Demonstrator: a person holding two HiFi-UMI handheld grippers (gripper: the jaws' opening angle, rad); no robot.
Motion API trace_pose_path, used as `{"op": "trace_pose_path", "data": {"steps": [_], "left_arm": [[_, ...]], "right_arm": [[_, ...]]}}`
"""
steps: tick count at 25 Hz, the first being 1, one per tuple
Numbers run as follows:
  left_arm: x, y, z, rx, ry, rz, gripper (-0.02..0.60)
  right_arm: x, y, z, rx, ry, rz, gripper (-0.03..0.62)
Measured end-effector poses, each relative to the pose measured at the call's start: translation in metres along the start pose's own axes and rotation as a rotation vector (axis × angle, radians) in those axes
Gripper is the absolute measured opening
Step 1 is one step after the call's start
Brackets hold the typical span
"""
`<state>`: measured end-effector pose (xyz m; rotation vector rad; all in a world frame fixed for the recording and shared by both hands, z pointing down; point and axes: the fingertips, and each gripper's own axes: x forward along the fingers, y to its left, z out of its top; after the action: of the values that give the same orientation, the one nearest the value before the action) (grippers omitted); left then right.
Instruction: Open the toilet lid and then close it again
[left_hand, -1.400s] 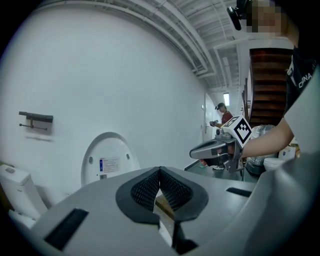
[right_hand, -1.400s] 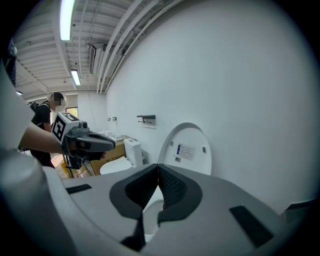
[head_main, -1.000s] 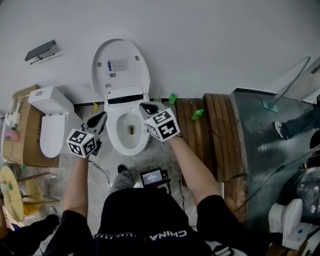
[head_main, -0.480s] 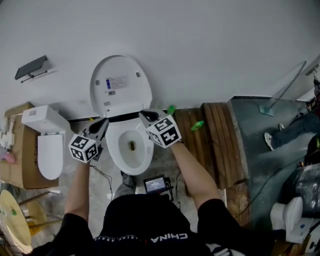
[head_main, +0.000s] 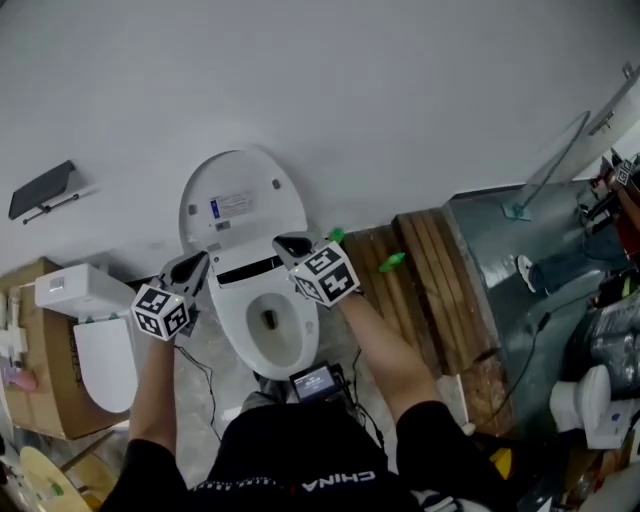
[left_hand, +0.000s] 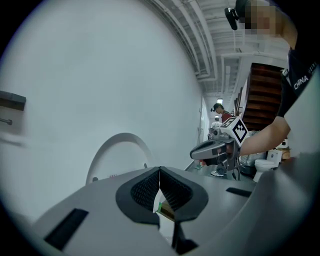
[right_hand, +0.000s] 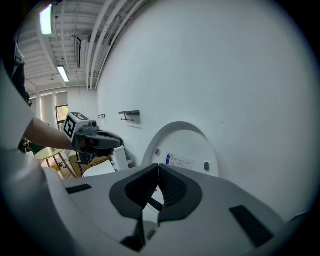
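Toilet lid (head_main: 243, 205) is up, standing against the white wall (head_main: 420, 90), printed label on its inner face; bowl (head_main: 270, 330) lies open below it, dark band across the hinge end; left gripper (head_main: 198, 262) sits by the bowl's left rear corner, right gripper (head_main: 283, 243) by the right rear corner near the lid's lower edge, both pointing toward the wall; left fingers (left_hand: 147, 189) are pressed together with nothing pinched, lid's arc beyond them and off to the left; right fingers (right_hand: 172, 186) are pressed together too, empty, lid straight ahead past the tips with its label and a round bumper showing; head view can't settle whether either tip touches the lid, but both gripper views show it standing off beyond the tips; each gripper shows in the other's view, marker cube on top, bare forearm behind it; second white toilet (head_main: 100, 345) at far left, beside a cardboard box (head_main: 45, 400); dark wall bracket (head_main: 42, 190) above that; wooden planks (head_main: 425, 290) lie right of the bowl, a green object (head_main: 390, 262) at their wall end; small lit screen (head_main: 315, 382) on the floor just in front of the bowl; grey floor sheet (head_main: 500, 270) further right.
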<state>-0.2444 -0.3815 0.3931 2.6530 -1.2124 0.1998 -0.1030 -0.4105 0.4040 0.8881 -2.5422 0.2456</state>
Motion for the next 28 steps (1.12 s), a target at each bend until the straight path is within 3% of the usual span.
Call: {"op": "trace_pose_path", "data": {"steps": [8,22,28], "left_arm": [[0.030,0.028,0.013,-0.017,-0.020,-0.023,0.011],[0.076,0.089,0.048,0.041,0.025,0.121,0.014],[0.099,0.126,0.079,0.138,0.072,0.139,0.126]], "right_arm": [[0.020,-0.020,0.002,-0.007,0.041,0.001,0.014],[0.073,-0.080,0.045,-0.075,0.001,0.118,0.014],[0.099,-0.103,0.088,-0.165,-0.024,0.213,0.027]]}}
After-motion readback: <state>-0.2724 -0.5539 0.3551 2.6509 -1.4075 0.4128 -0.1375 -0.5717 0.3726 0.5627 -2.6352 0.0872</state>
